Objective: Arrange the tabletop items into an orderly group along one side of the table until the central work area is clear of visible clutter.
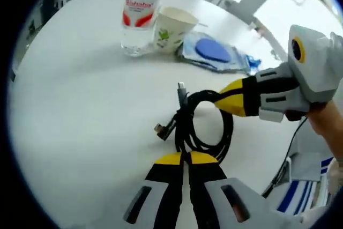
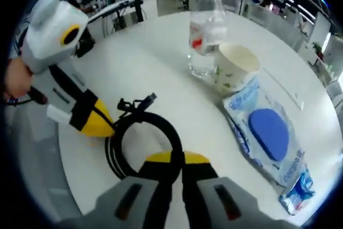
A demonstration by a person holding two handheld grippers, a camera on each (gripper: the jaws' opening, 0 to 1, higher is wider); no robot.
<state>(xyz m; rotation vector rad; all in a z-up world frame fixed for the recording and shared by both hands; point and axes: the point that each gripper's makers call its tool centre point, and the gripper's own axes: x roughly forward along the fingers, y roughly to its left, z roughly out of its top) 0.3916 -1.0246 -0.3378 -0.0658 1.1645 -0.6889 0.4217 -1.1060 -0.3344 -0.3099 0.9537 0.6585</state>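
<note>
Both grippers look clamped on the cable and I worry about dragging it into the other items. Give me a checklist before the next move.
1. Left gripper shut on the coiled black cable: ok.
2. Right gripper shut on the same coil: ok.
3. Cable's connector ends free of other items: ok.
4. Clear plastic water bottle upright: ok.
5. White paper cup upright, beside the bottle: ok.
6. Clear packet with the blue round pad flat on the white table, apart from the cable: ok.

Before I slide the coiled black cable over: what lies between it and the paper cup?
Bare white table separates coiled black cable from paper cup, seen in the right gripper view.
</note>
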